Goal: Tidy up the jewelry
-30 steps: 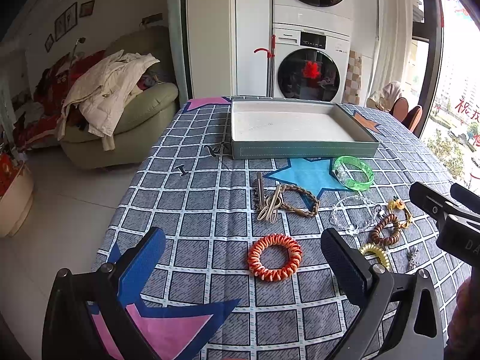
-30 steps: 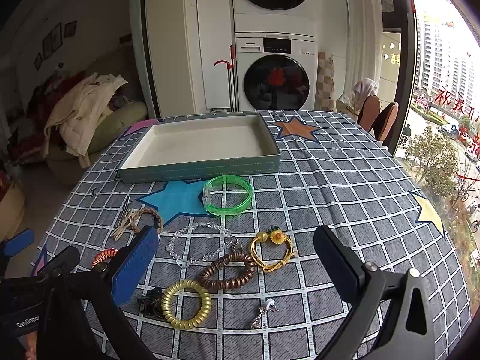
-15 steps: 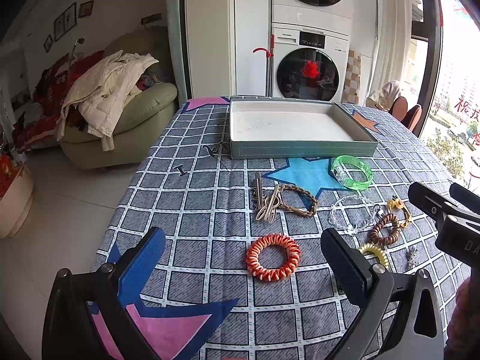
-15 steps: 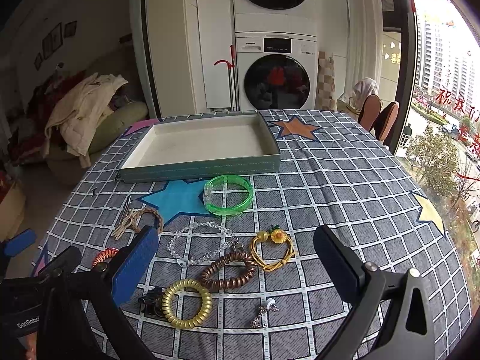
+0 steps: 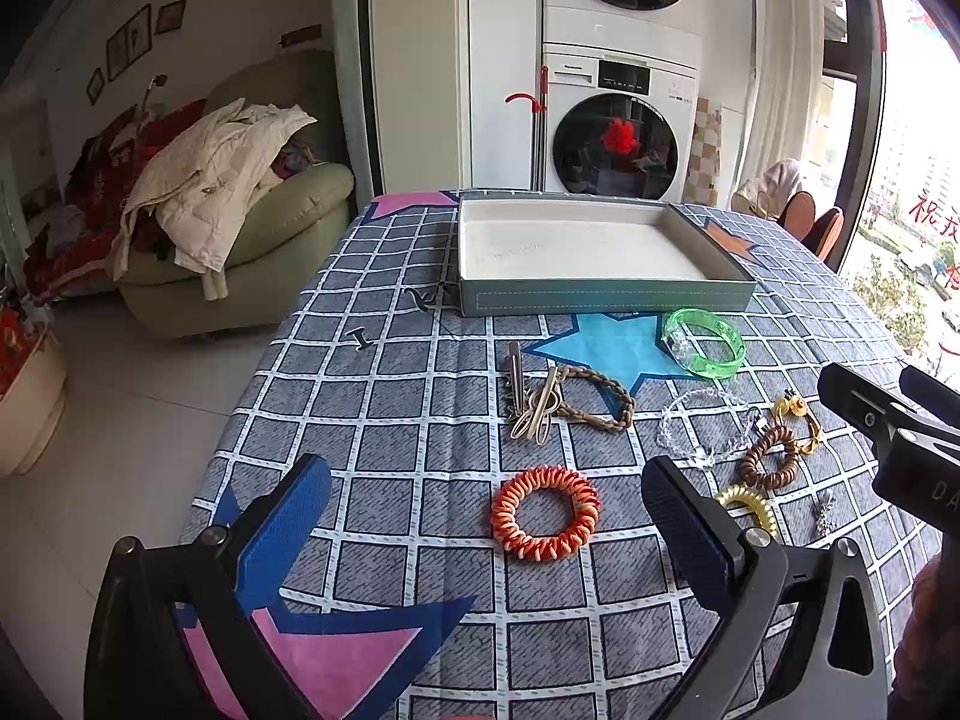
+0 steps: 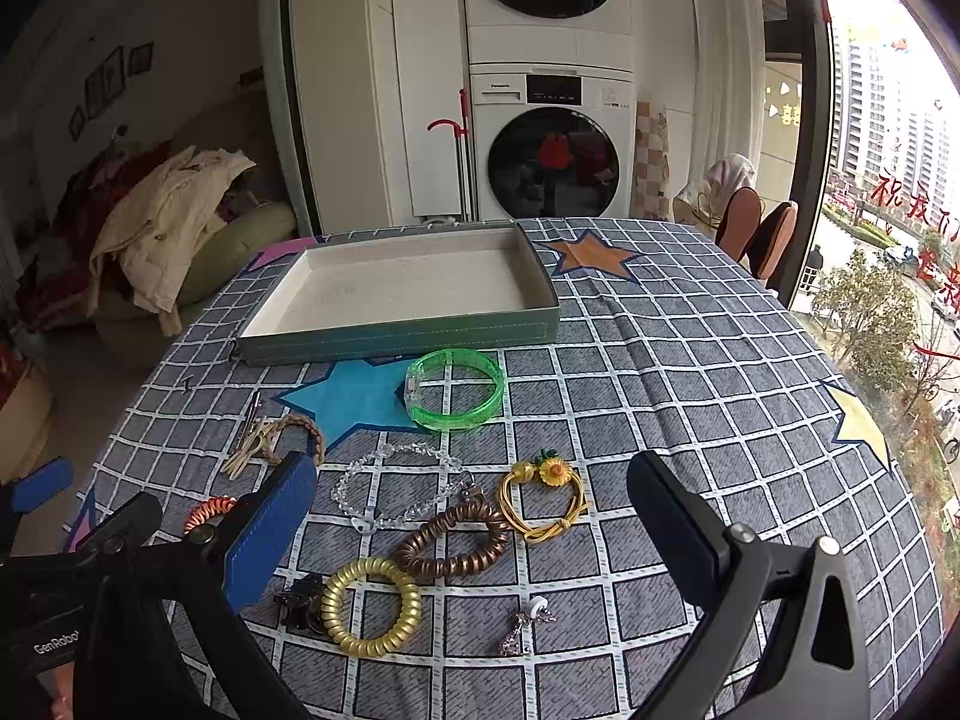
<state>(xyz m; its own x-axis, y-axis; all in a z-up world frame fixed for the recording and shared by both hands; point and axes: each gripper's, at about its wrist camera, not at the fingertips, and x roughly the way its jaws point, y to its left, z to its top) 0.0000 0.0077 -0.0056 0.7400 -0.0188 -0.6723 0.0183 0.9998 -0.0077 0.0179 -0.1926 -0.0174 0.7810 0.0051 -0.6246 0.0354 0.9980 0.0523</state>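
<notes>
An empty grey-green tray (image 5: pixel 603 301) (image 6: pixel 396 339) lies at the far side of the checked tablecloth. In front of it lie a green bangle (image 5: pixel 703 343) (image 6: pixel 454 388), a braided bracelet with clips (image 5: pixel 567 405) (image 6: pixel 273 438), a clear bead bracelet (image 6: pixel 399 489), a brown coil tie (image 6: pixel 453 543), a yellow cord with a flower (image 6: pixel 543 501), a gold coil tie (image 6: pixel 370 606) and an orange coil tie (image 5: pixel 545 512). My left gripper (image 5: pixel 486 516) hovers open, the orange tie between its fingers' line of sight. My right gripper (image 6: pixel 471 513) hangs open above the brown tie and holds nothing.
A small black claw clip (image 6: pixel 298 603) and a silver charm (image 6: pixel 528 624) lie near the table's front edge. Two tiny dark pins (image 5: pixel 390 318) rest left of the tray. An armchair with clothes (image 5: pixel 228 222) stands off the table's left, and a washer stack (image 5: pixel 618 138) behind.
The left wrist view has crept slightly forward and left, so the orange coil tie sits a touch lower and more central. The right gripper has barely moved.
</notes>
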